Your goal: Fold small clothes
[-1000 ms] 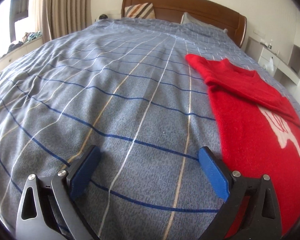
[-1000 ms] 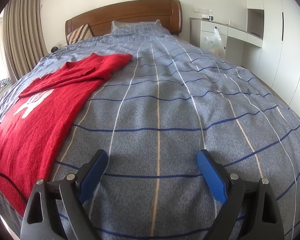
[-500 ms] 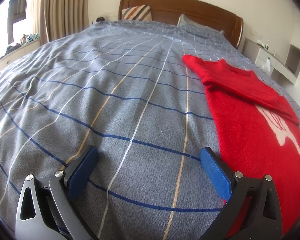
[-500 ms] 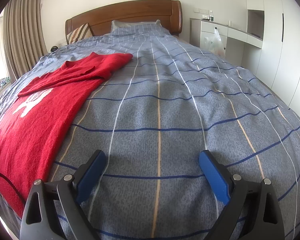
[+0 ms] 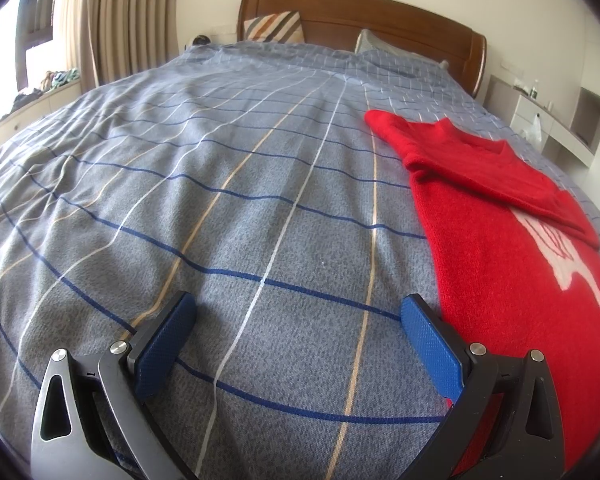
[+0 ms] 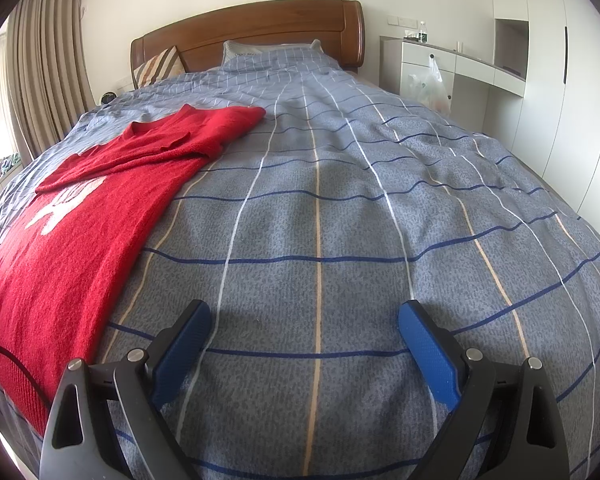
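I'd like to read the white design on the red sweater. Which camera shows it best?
Neither shows it whole. The left wrist view shows more of the design on the sweater; the right wrist view shows it flatter, and a folded sleeve covers its top.

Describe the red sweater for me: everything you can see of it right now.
The sweater is a fuzzy red knit with a white figure on its front, partly covered. It lies flat, lengthwise on the checked bedspread, collar toward the headboard. Both sleeves look folded across the chest, one lying over the top of the white figure. Its hem end runs out of view near the cameras. It sits between the two grippers; neither holds it, both with jaws wide apart over bare bedspread.
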